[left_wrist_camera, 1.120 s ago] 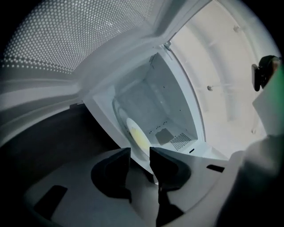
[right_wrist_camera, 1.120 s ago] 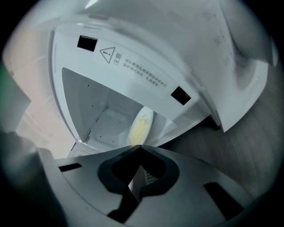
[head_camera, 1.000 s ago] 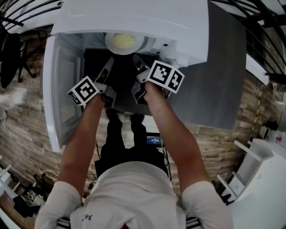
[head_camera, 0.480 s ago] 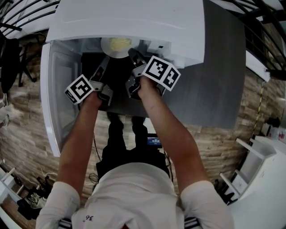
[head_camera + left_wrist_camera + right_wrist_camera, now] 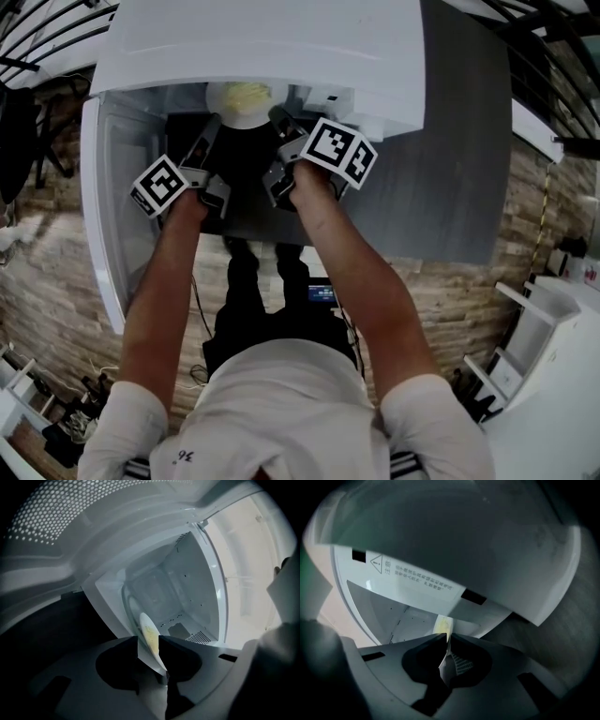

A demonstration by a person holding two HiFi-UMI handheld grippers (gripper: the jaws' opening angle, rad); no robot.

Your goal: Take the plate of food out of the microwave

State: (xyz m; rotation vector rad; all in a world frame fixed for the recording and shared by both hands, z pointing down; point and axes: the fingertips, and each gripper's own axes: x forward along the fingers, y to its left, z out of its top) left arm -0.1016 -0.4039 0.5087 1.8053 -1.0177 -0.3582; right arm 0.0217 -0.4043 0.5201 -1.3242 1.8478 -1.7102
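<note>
Left hand-held gripper (image 5: 149,641) clamps the plate (image 5: 246,122) by its rim. Right hand-held gripper (image 5: 446,640), jaws just closing, pinches the opposite edge.

- Head view: bright, even light from above; the white top of the microwave (image 5: 262,47) is almost washed out, with little detail.
- Its cavity lies in shadow, yet the plate (image 5: 242,101) at the opening is clearly visible.
- Strong fisheye bending curves the patterned floor (image 5: 56,272) toward the picture edges.
- Left gripper view: dim, with a black vignette in the corners; light enters from the right, where the pale wall is overexposed.
- Small dots of light shine through the perforated door (image 5: 42,522) at the upper left.
- Right gripper view: the dimmest one, grey and soft; the near foreground is nearly black, and the right side is smeared.
</note>
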